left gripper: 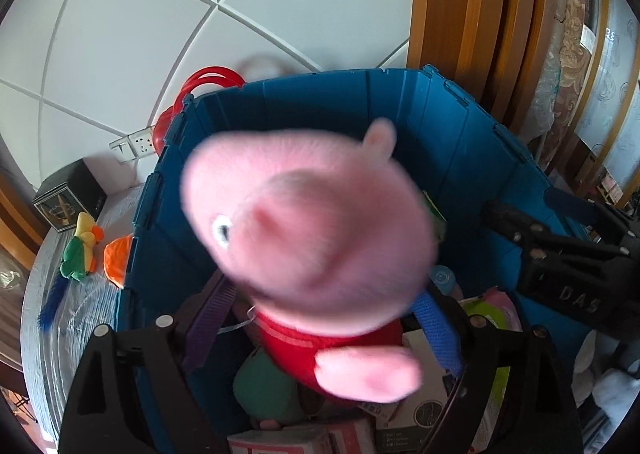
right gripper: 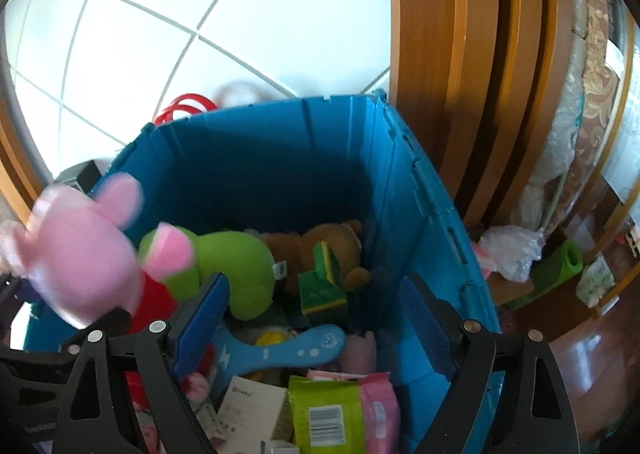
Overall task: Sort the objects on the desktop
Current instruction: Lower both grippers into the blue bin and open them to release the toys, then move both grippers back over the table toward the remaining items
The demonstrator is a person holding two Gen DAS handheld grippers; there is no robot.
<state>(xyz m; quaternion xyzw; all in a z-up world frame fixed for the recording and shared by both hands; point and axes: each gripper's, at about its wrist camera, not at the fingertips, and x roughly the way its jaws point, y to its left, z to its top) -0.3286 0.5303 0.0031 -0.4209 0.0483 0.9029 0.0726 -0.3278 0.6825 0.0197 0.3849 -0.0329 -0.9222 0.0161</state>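
The pink pig plush (left gripper: 308, 230) hung blurred over the blue bin (left gripper: 440, 125), between the spread fingers of the left gripper (left gripper: 320, 338), whose pads did not appear to press it; it looked released, dropping toward the bin's near left wall. The right gripper (right gripper: 316, 318) stood wide and empty above the bin's contents. The risk was the plush catching on the left fingers or tipping over the near rim onto the worktop (left gripper: 60, 314), where a green parrot toy (left gripper: 80, 250) lay, since the bin was already piled high.
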